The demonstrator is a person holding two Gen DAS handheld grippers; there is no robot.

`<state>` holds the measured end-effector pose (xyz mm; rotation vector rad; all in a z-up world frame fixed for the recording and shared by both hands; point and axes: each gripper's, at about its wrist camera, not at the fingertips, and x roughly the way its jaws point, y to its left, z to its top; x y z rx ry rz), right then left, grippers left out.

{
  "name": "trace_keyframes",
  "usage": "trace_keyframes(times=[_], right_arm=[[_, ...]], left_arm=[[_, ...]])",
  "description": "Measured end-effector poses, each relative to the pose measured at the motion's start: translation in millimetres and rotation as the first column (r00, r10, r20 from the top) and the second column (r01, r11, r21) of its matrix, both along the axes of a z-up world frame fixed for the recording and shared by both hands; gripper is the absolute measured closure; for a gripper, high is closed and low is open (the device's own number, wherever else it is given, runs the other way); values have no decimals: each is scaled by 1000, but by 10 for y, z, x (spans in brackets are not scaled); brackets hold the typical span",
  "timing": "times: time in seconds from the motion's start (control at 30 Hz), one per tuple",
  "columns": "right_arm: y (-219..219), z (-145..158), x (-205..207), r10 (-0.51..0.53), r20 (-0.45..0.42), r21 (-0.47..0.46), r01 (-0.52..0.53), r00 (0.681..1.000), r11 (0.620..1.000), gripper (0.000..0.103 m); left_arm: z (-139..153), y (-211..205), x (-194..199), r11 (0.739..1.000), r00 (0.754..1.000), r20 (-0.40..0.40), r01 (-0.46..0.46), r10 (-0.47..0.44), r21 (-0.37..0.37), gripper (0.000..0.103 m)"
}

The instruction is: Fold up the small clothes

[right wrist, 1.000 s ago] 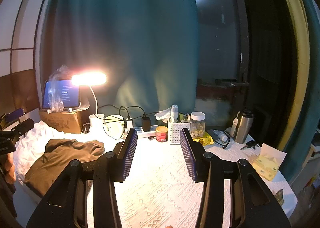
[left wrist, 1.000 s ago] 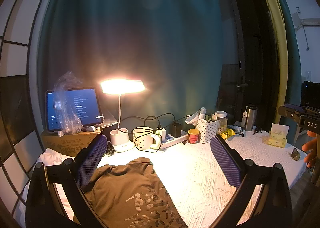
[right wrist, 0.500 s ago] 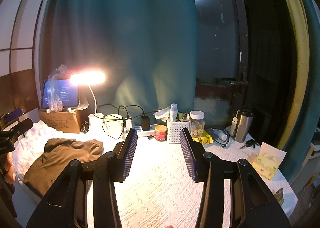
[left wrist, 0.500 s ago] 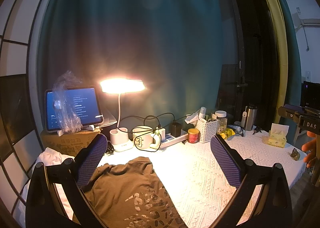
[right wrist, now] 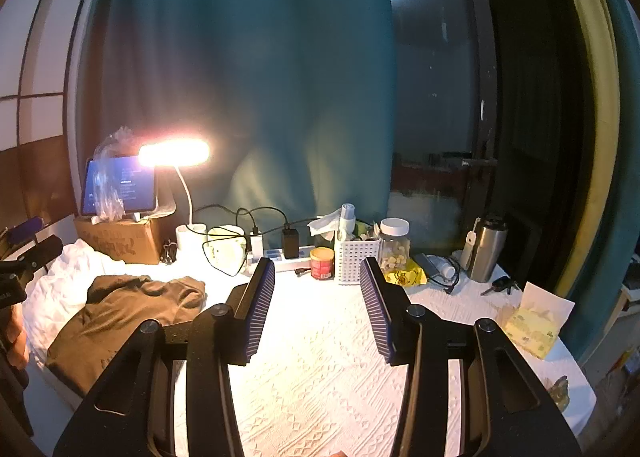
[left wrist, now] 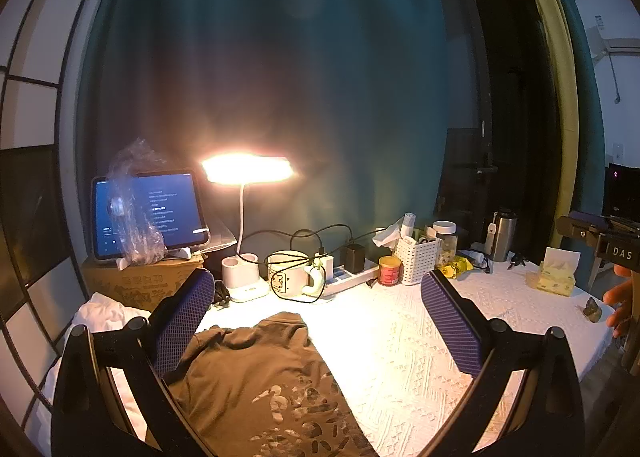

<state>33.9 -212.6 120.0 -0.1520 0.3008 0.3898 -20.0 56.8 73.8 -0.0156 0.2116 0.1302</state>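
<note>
I am looking across a table under a white textured tablecloth point(right wrist: 328, 369), a teal curtain point(right wrist: 248, 69) hanging behind it and a desk lamp point(left wrist: 248, 170) glowing at the back. A rumpled brown T-shirt point(left wrist: 256, 377) is lying unfolded at the table's left end, partly over white bedding point(right wrist: 68, 269). My left gripper point(left wrist: 316, 321) is hovering over it, jaws spread wide, gripping nothing. My right gripper point(right wrist: 318, 309) is pointing at bare cloth, also parted and empty. I judge folding is not yet begun; next I am needing to lower onto the shirt's edge and spread it flat.
</note>
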Motion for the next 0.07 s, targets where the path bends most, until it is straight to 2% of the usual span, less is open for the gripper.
trace_keyframes(times=[0.07], right_arm=[[9,-26,31,-1,-7,-2,1,1000,1000,56]], left_arm=[[-5,-4,4,1000,1000,0,-5,5,7,1]])
